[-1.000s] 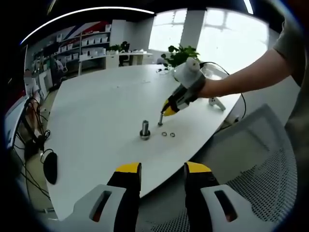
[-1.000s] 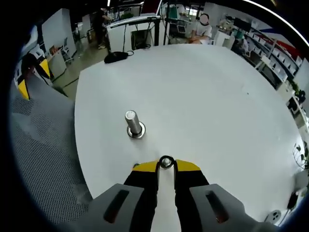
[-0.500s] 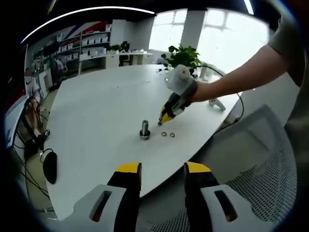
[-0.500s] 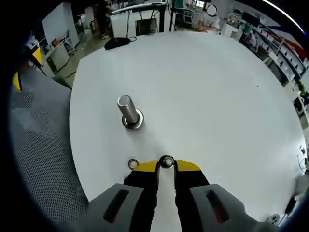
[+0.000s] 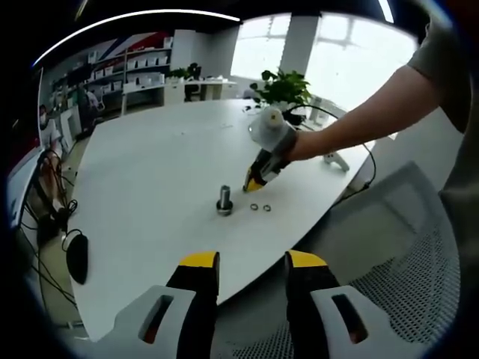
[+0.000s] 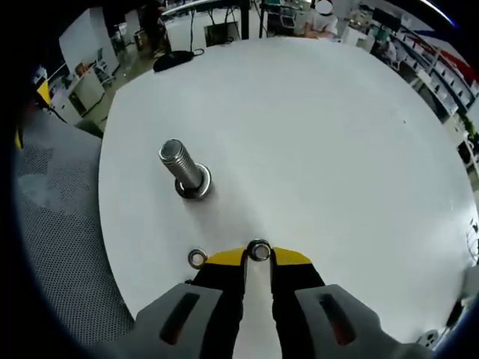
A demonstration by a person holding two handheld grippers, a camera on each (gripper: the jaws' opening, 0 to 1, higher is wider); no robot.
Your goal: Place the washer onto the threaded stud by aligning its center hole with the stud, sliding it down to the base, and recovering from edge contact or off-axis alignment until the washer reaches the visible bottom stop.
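Steel washer (image 6: 259, 250) is pinched at its rim between the yellow tips of the right gripper (image 6: 258, 258), jaws closed on it, its hole facing roughly toward the camera. We hold it above the white table (image 6: 337, 134), apart from the threaded stud (image 6: 183, 168) and not yet over it. The left gripper (image 5: 251, 269) hangs back off the table edge, jaws parted and carrying nothing.

Stud stands on its flanged base, long axis upright from the table, threaded end up; in the right gripper view it leans toward upper left, likely from the lens.

Risks, as we judge them:
- The washer's flat face looks tilted against the stud axis, so it may catch an edge on the top threads and cock.
- A thin rim grip may let it slip or twist on contact.
- A loose washer (image 6: 197, 259) lies on the table just beside the right jaw; another (image 5: 266, 208) lies by it in the left gripper view. A low approach could knock them.
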